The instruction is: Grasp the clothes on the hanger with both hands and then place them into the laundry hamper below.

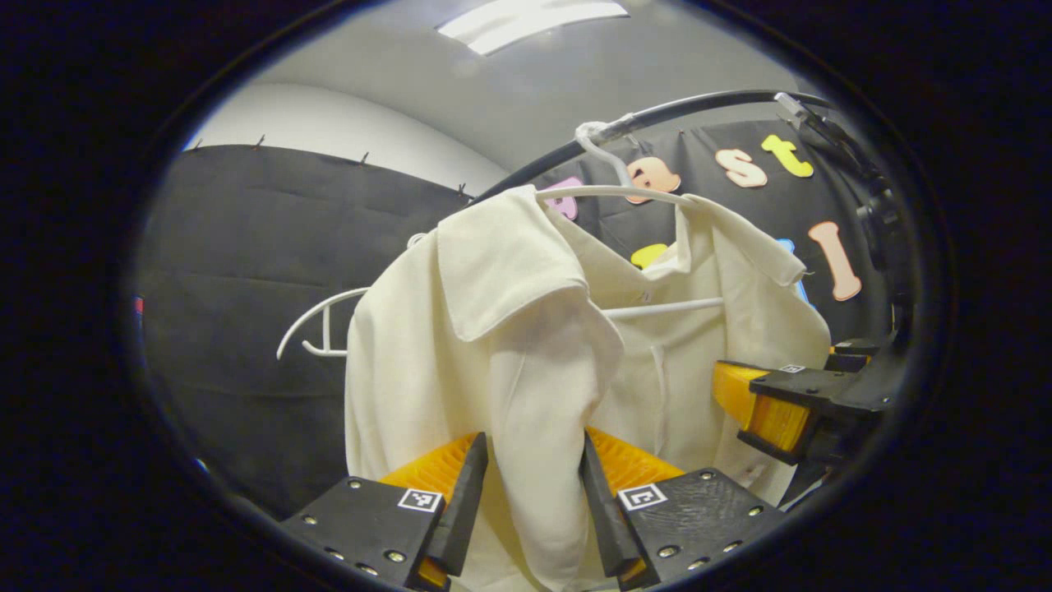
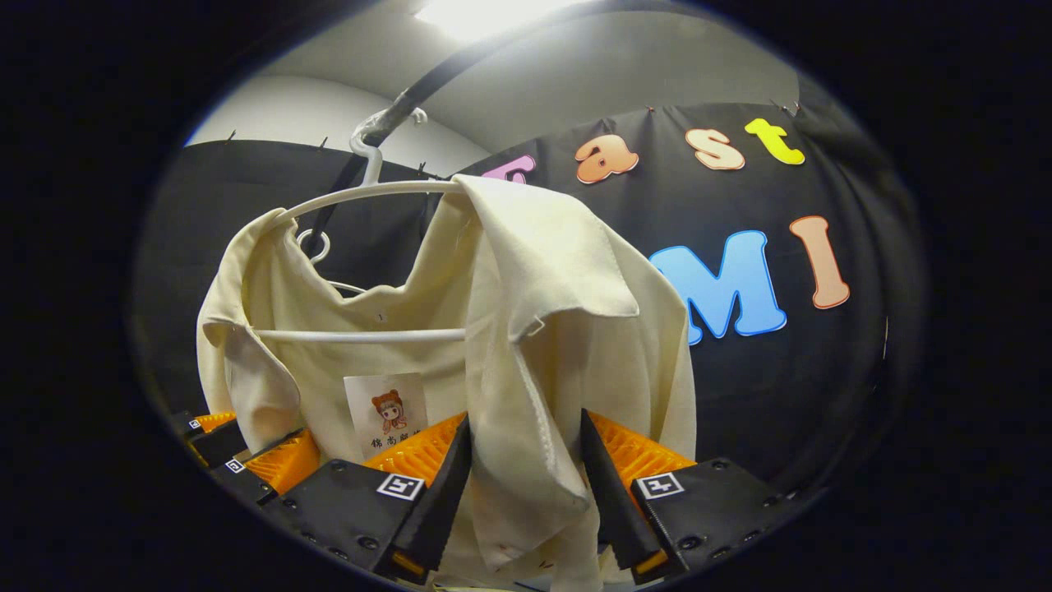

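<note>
Cloth sits between the fingers of both tools, so the step in hand is the two-handed grasp itself. The cream shirt (image 1: 526, 329) hangs on a white hanger (image 1: 612, 193) hooked over a dark curved rail (image 1: 699, 105), against the black booth wall. In the left gripper view, the left tool (image 1: 534, 469) has its fingers spread on either side of a hanging fold under one shoulder; there is a gap on each side, so it is open around the fabric, not clamped. In the right gripper view, the right tool (image 2: 526, 460) stands the same way around the fold below the other shoulder, its fingers apart and at most brushing the cloth. The left gripper view also shows the right tool (image 1: 768, 411) farther off at the shirt's far side, and the right gripper view shows the left tool (image 2: 246, 460) low at the left. To do this well, I would close both tools together, each on a thick bunch of fabric and not a thin edge, well up near the shoulders so the weight is shared. A grip taken low would likely let the collar snag on the hanger's arms. Once both hold firm, the shirt probably needs lifting up and off the hanger ends before lowering. The hamper is out of sight below.
</note>
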{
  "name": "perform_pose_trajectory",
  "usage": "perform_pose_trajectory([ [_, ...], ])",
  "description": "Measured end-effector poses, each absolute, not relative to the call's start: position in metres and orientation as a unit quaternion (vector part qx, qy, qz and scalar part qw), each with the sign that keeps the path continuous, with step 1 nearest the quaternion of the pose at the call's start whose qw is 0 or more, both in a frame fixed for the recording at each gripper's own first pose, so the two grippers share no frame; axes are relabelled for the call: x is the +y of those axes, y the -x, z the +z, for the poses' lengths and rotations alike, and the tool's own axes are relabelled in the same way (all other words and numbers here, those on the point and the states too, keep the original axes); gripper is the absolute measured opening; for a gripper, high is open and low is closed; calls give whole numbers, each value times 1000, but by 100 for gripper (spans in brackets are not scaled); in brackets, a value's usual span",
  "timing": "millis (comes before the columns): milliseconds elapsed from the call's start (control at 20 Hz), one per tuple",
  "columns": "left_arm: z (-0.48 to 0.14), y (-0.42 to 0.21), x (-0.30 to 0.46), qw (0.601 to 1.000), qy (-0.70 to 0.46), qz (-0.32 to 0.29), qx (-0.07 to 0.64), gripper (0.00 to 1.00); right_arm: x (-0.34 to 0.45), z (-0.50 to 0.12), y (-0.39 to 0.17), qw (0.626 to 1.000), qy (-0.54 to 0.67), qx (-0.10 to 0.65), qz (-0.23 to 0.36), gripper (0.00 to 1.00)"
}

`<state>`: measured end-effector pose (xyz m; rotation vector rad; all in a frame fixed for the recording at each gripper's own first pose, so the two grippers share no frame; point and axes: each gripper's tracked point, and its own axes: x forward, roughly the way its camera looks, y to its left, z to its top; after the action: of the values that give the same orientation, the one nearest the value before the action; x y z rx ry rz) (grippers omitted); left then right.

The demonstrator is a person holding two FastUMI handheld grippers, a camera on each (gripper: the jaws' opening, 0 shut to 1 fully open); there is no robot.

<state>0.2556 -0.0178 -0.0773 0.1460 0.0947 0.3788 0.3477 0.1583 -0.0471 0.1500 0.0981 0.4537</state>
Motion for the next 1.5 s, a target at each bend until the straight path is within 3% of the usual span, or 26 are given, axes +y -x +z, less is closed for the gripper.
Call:
perform_pose_trajectory([
  [50, -70, -249, -8, 973, -80, 213, 39, 63, 160, -49, -347, 970, -73, 54, 227, 77],
  [100, -69, -249, 0, 971, -78, 224, 32, 31, 159, -52, -351, 971, -65, 58, 223, 77],
  [150, -71, -251, 1, 972, -71, 221, 33, 24, 152, -52, -351, 974, -62, 60, 209, 76],
  [200, -73, -253, 0, 973, -67, 218, 35, 17, 146, -54, -353, 976, -59, 62, 201, 47],
  [250, -73, -254, 0, 974, -66, 214, 36, 17, 150, -56, -357, 976, -62, 63, 201, 35],
  [300, -69, -243, 9, 967, -73, 243, 33, 24, 154, -57, -356, 973, -61, 67, 212, 30],
  [350, -64, -238, 13, 965, -72, 250, 27, 6, 141, -55, -358, 979, -54, 64, 187, 26],
  [400, -65, -240, 10, 968, -59, 242, 22, 3, 142, -53, -357, 976, -53, 66, 199, 8],
  [500, -60, -232, 14, 967, -56, 249, 15, 6, 132, -50, -357, 981, -30, 58, 185, 7],
  [550, -55, -228, 15, 967, -62, 248, 11, 0, 126, -47, -356, 983, -16, 48, 175, 7],
  [1050, -11, -204, 23, 966, -104, 238, -21, 1, 57, 11, -347, 993, 52, -63, 90, 7],
  [1500, 37, -180, 61, 953, -114, 273, -60, 2, 18, 58, -363, 989, 73, -124, 32, 7],
])
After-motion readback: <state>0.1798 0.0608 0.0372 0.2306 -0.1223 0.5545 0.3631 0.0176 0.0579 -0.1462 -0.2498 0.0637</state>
